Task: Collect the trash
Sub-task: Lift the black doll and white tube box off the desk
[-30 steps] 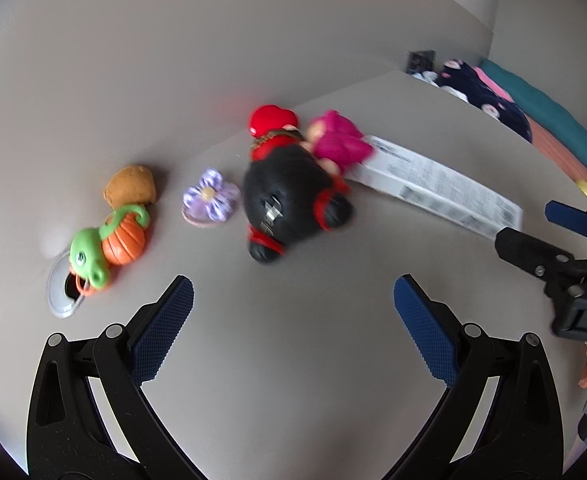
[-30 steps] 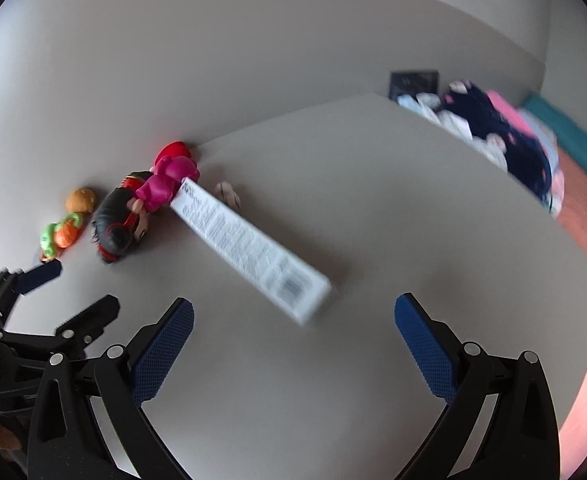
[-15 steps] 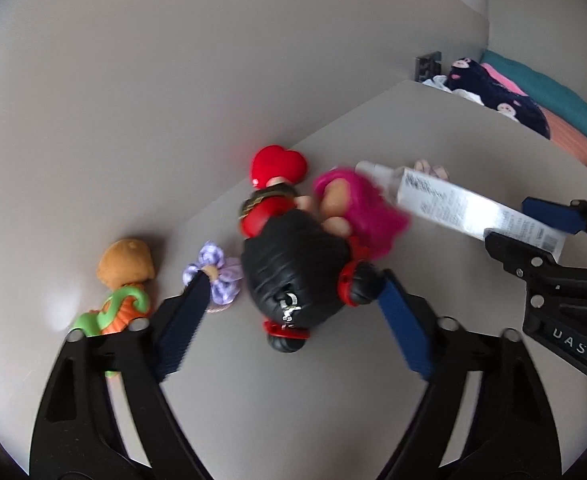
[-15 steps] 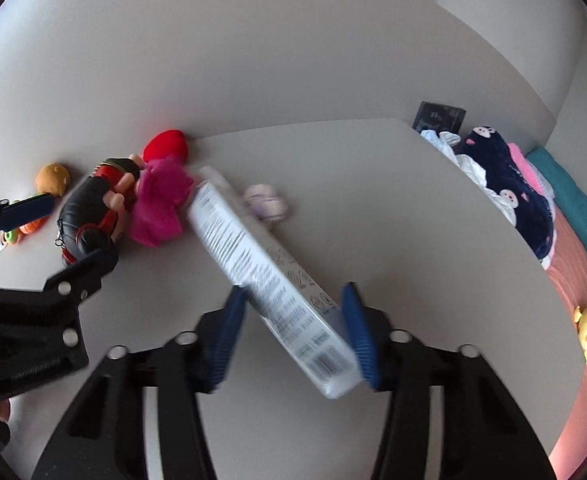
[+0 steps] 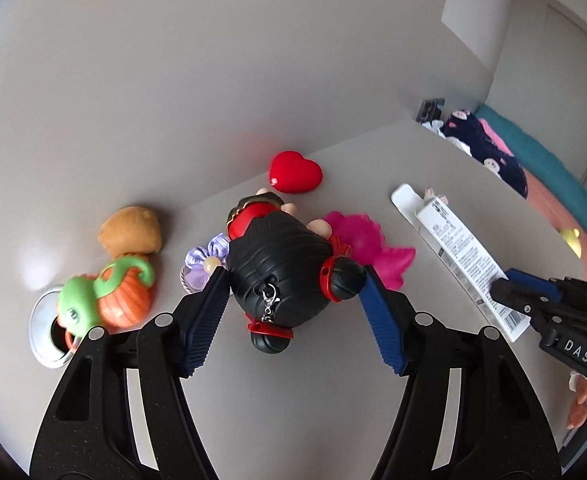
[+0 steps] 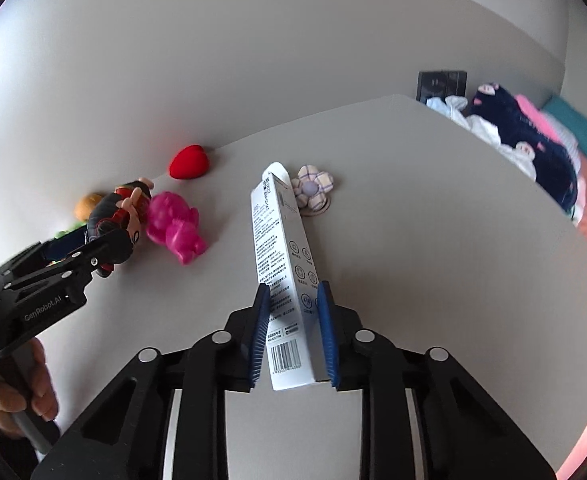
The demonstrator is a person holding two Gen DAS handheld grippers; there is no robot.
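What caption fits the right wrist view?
Right gripper closing on the white box; pink toy and red heart beyond.

- "GenRobot.AI": white lettering on the black body of the left tool (image 6: 93, 258), left of the white box (image 6: 289, 280).
- "DAS": white letters on the black body of the right tool (image 5: 509, 286).
- White box: barcode near its lower end, above it fine print too small to read.

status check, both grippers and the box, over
Right gripper closing on white box. Left gripper closing around black-haired doll, pads not seated. Pink toy beside doll, clear of box.
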